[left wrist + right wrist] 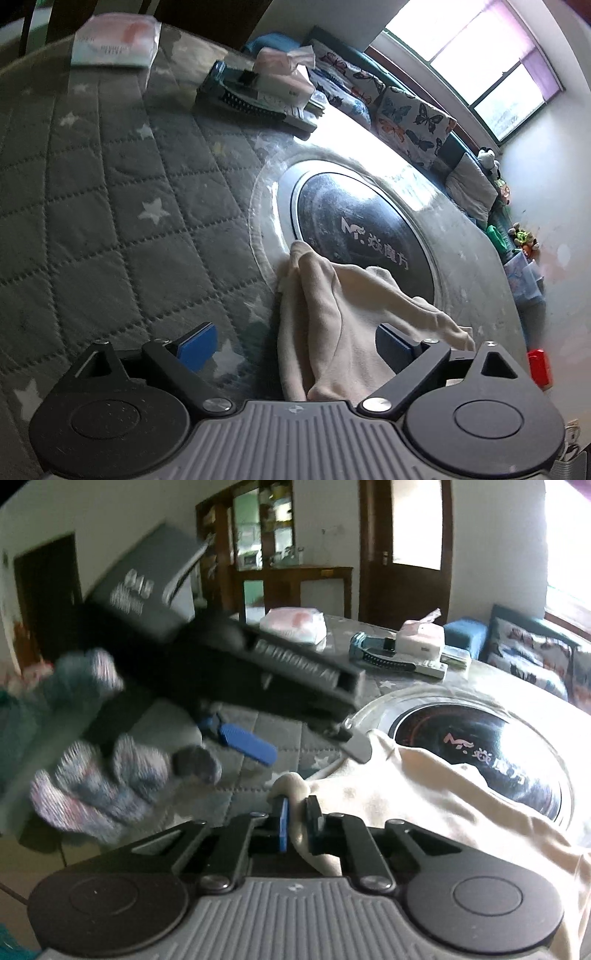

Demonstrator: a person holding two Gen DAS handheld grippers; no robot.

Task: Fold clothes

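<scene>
The folding is judged to be at an early stage: the cream garment [332, 317] lies bunched and creased on the quilted table cover [92, 192], partly over the round cooktop [362, 229] set into the table. No flat, finished fold is visible.

Left to right:

1. Left gripper [295, 343]: jaws stand wide. The garment passes between them, and its cloth lies against the right-hand pad, but the pads do not press on it. In the right wrist view this gripper [295, 742] is blurred, carried by a gloved hand [110, 771].
2. Right gripper [297, 823]: jaws stand narrow, clamped on a rolled edge of the garment [424, 794] at its left end.

Remaining work, as judged: take hold of a second point, spread the cloth flat, then fold it.

Hard to make out:
- The garment type and its full outline; the near part is cut off behind both gripper bodies.
- Whether the cloth hangs over the table edge.
- The clutter [258, 96] at the far side of the table is too blurred to identify with certainty.
</scene>
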